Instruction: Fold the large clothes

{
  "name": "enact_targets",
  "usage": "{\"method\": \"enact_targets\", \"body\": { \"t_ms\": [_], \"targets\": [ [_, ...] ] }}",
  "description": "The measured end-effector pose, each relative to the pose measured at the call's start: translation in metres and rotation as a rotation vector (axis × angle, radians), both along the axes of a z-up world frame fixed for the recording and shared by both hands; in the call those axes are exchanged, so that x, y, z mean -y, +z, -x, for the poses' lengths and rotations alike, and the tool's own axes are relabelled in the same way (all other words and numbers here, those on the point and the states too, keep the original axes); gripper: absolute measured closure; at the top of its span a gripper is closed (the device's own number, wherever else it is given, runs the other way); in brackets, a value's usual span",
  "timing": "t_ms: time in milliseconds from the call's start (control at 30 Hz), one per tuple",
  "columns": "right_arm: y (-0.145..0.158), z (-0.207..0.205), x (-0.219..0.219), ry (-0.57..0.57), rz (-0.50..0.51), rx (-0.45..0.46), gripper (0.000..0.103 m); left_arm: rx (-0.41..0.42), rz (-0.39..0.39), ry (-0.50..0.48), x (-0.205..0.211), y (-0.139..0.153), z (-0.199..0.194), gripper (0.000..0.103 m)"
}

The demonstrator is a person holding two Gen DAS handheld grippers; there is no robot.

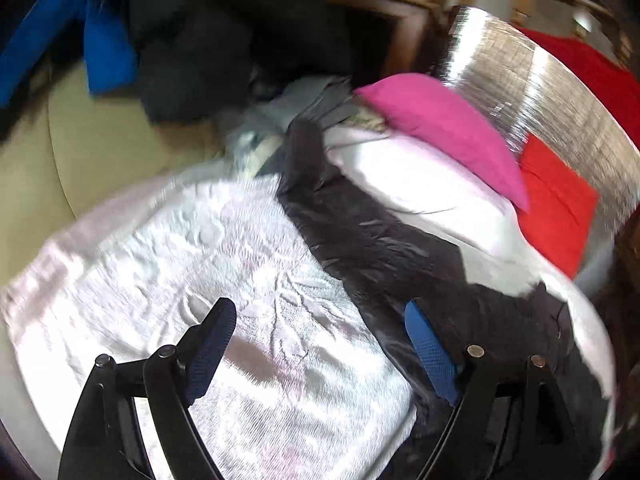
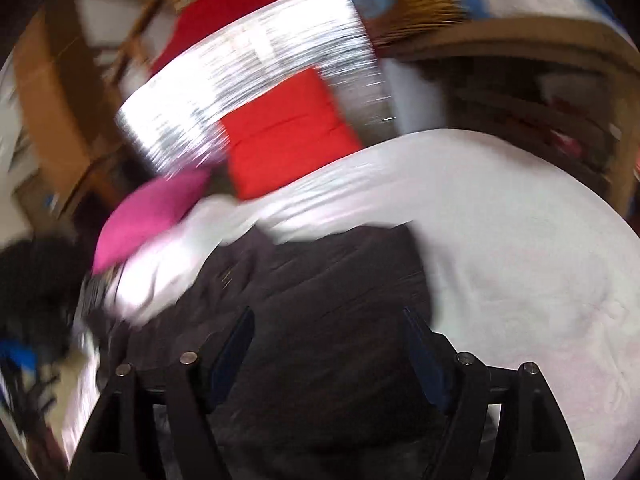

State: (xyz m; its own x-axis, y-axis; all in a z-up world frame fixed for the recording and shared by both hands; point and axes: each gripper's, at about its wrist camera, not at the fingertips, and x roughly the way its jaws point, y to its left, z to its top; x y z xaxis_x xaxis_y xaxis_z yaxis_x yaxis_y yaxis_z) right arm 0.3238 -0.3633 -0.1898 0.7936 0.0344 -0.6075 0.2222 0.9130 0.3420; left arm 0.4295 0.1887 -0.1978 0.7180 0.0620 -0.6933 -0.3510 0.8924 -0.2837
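A dark grey garment (image 1: 360,232) lies stretched out on the white bed cover (image 1: 180,248), running from the pillows toward the near right. My left gripper (image 1: 320,306) hovers open over the cover with nothing between its blue pads. Its right finger (image 1: 428,352) stands over the garment's edge. In the right wrist view, which is blurred, the same dark garment (image 2: 320,272) fills the middle. My right gripper (image 2: 328,314) is open above it and its fingers pinch no cloth.
A pink pillow (image 1: 440,128) and a red pillow (image 1: 556,204) lean against a shiny silver headboard (image 1: 540,80). Dark clothes (image 1: 200,40) and a blue garment (image 1: 108,52) are piled at the far left over a beige surface (image 1: 100,140). Wooden furniture (image 2: 500,40) stands behind the bed.
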Motion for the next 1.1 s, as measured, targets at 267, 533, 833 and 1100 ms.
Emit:
{"method": "enact_targets", "body": {
  "t_ms": [267,533,833,1100],
  "targets": [
    [-0.058,-0.038,-0.069,0.231,0.017,-0.23,0.041,-0.058,0.219,0.009,-0.019,-0.037,-0.059,0.017],
    [-0.07,-0.043,-0.062,0.243,-0.014,-0.252,0.04,-0.111,0.376,0.039,-0.028,-0.084,-0.097,0.037],
    [-0.067,-0.039,-0.065,0.266,0.023,-0.262,0.04,-0.016,0.217,-0.06,0.011,-0.042,-0.1,0.094],
    [-0.05,-0.027,-0.018,0.142,-0.171,-0.205,0.04,0.181,-0.017,-0.414,0.143,0.055,-0.037,0.094]
  ]
}}
